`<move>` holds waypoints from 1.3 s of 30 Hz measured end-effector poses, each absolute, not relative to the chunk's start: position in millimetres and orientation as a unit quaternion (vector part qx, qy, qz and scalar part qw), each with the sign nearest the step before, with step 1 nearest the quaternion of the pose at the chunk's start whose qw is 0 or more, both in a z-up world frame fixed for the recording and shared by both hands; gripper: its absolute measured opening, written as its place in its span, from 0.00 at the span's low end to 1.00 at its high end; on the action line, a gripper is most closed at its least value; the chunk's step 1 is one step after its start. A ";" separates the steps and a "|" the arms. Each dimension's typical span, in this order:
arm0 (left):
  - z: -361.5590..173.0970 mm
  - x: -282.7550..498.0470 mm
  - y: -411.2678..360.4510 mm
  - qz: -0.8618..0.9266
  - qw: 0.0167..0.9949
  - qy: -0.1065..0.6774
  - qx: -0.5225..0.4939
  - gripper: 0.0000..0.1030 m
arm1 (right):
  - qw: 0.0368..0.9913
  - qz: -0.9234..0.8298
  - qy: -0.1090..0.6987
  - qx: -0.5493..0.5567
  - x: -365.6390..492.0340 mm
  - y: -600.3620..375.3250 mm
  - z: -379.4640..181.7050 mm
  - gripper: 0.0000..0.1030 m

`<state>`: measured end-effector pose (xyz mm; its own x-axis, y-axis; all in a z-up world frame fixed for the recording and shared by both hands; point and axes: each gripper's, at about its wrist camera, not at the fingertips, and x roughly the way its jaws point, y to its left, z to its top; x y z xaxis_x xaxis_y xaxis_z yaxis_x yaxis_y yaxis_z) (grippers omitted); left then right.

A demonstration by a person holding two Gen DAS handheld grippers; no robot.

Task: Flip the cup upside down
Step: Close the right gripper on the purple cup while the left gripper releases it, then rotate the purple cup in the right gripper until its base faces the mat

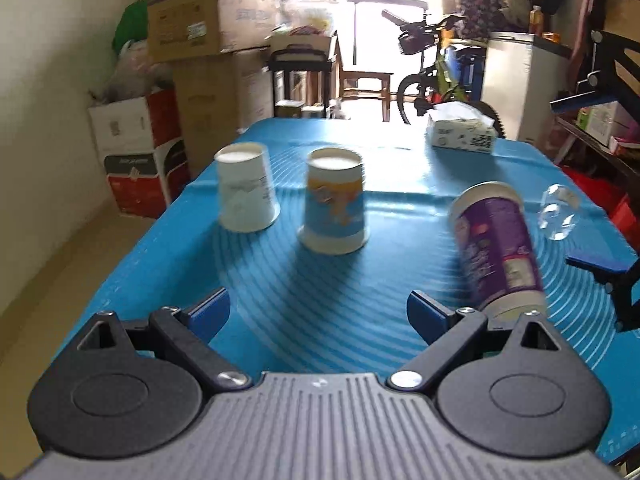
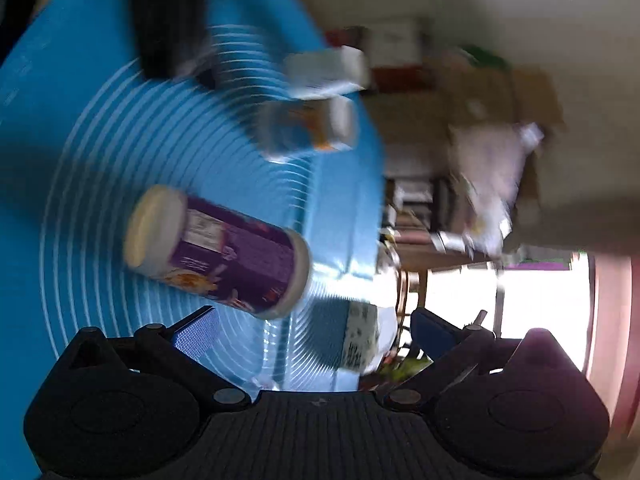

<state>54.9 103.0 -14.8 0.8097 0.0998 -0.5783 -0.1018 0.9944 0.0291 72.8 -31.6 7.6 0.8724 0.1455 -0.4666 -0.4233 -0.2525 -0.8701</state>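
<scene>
A tall purple cup (image 1: 496, 246) stands bottom-up on the blue mat (image 1: 320, 280), leaning a little; it also shows in the rolled, blurred right wrist view (image 2: 224, 250). A white cup (image 1: 246, 192) and a blue-and-orange cup (image 1: 334, 200) stand upside down further left; both show in the right wrist view (image 2: 324, 70) (image 2: 306, 126). A clear glass (image 1: 558, 212) lies at the right edge. My left gripper (image 1: 318, 314) is open and empty, short of the cups. My right gripper (image 2: 314, 330) is open and empty, turned sideways near the purple cup; its finger (image 1: 600, 270) shows at the right.
A tissue pack (image 1: 462, 132) sits at the mat's far right. Cardboard boxes (image 1: 188, 16) are stacked past the left side, a bicycle (image 1: 432, 76) and a white cabinet (image 1: 516, 80) behind. The mat's left edge drops to the floor.
</scene>
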 end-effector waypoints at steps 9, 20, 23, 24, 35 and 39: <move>-25.1 45.9 136.5 0.056 0.942 0.329 -0.023 0.92 | 0.354 0.283 -0.005 -0.891 62.6 -13.1 -45.3 1.00; -21.7 44.4 159.0 0.057 0.940 0.330 -0.060 0.92 | 0.129 0.308 -0.075 -0.940 72.0 -29.8 -67.0 1.00; -21.6 46.4 161.9 0.055 0.940 0.330 -0.066 0.92 | 0.113 0.305 -0.083 -0.942 73.5 -30.3 -68.9 1.00; -21.6 46.5 162.0 0.054 0.940 0.331 -0.067 0.92 | 0.110 0.304 -0.081 -0.943 75.2 -29.0 -69.9 1.00; -22.3 47.6 163.0 0.054 0.940 0.331 -0.067 0.92 | 0.070 0.335 -0.051 -0.938 69.2 -30.7 -79.1 0.91; -22.1 48.1 161.7 0.053 0.940 0.332 -0.066 0.92 | 0.066 0.332 -0.023 -0.941 69.4 -33.3 -80.2 0.60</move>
